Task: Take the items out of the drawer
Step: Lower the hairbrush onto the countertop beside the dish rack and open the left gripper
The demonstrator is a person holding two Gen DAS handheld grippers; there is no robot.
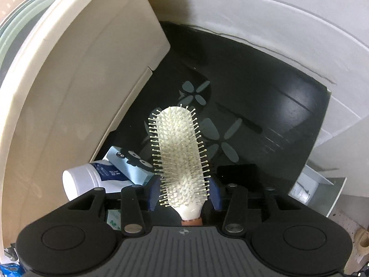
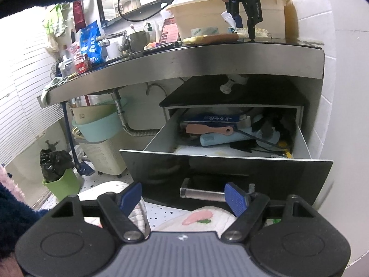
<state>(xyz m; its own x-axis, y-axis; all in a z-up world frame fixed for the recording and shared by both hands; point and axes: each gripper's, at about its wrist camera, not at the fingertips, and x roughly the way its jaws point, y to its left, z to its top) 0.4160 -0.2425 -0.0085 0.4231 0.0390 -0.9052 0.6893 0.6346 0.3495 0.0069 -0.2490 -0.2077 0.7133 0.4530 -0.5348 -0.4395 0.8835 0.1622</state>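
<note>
While the left tool [image 1: 184, 192] is pinching the white hairbrush [image 1: 181, 152] down near where the bristle pad meets the handle, it's holding it over the dark counter [image 1: 265, 97], bristles facing the camera. From the right wrist view that brush looks low, right at the counter surface up by the cream tub [image 2: 230, 20], though I can't tell if it's actually touching down. I'd guess it's a light, stiff plastic thing, so the neck is a decent spot to grab; the bristles would just flex and slip.

A white tube [image 1: 92, 180] and a pale blue box [image 1: 131, 164] lie just beside the brush on its left, tight against the tub wall, so open room is mostly to the right, on the bare flower-patterned part.

Right tool [image 2: 184, 197] is spread wide with nothing in it, hanging in front of the open drawer [image 2: 226, 159] near its metal handle [image 2: 203, 194]. Inside there's a pink flat brush [image 2: 208, 130] on top, which looks like the easiest grab by its handle, plus a blue tube-ish thing [image 2: 219, 139] and tangled black cords on the right that could snag. Drawer front lip and the counter's steel edge overhead limit the way in
</note>
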